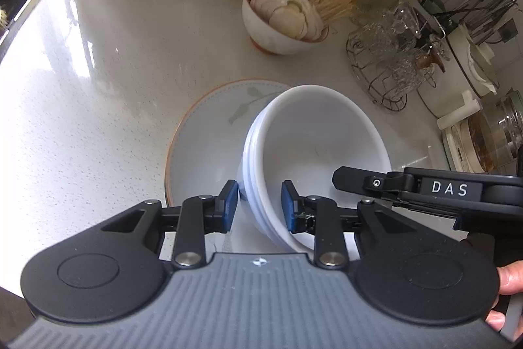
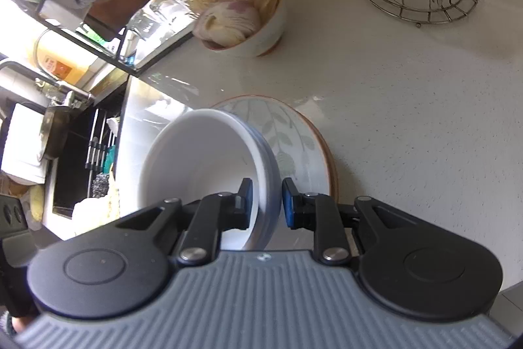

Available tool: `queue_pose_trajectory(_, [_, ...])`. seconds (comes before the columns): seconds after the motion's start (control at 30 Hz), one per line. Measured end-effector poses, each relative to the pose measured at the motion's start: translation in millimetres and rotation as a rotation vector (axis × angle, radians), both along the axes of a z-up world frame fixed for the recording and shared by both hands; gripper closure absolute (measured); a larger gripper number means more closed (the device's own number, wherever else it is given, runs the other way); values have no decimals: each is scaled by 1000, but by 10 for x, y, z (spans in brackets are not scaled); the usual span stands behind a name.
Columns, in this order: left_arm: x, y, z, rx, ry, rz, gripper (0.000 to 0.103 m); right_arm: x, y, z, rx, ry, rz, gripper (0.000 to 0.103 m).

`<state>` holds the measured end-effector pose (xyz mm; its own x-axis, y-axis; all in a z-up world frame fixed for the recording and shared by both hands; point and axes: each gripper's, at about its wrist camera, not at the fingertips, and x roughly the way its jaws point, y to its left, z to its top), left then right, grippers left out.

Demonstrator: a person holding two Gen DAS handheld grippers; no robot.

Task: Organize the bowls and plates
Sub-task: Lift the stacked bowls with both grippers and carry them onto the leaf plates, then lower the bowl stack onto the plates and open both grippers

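Bowls (image 1: 313, 152), white and nested in a stack, were held tilted above the leaf-patterned plate (image 1: 209, 133) on the desk (image 1: 98, 80). The rim was straddled by the left hand-held gripper (image 1: 260, 206) and by the right hand-held gripper (image 2: 266, 201); whether the pads were pressed tight could not be told in either view. The task was judged partway done: the stack was gathered but not yet set down. A bowl of sliced onion (image 1: 281, 22) stood well apart, unsorted.
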<state>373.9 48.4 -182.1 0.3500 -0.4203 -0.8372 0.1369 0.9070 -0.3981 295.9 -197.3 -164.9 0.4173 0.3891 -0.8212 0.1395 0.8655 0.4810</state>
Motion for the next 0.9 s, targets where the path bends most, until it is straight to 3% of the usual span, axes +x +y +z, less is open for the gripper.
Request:
queue_pose_trajectory(0.57, [99, -8, -95, 12, -3, 19, 70, 59, 28, -84, -41, 15, 6, 79])
queue_pose_trajectory(0.63, [76, 10, -65, 12, -13, 28, 65, 40, 8, -60, -50, 9, -1, 79])
queue_pose_trajectory(0.9, [-105, 38, 217, 45, -102, 62, 65, -139, -124, 84, -25, -67, -13, 78])
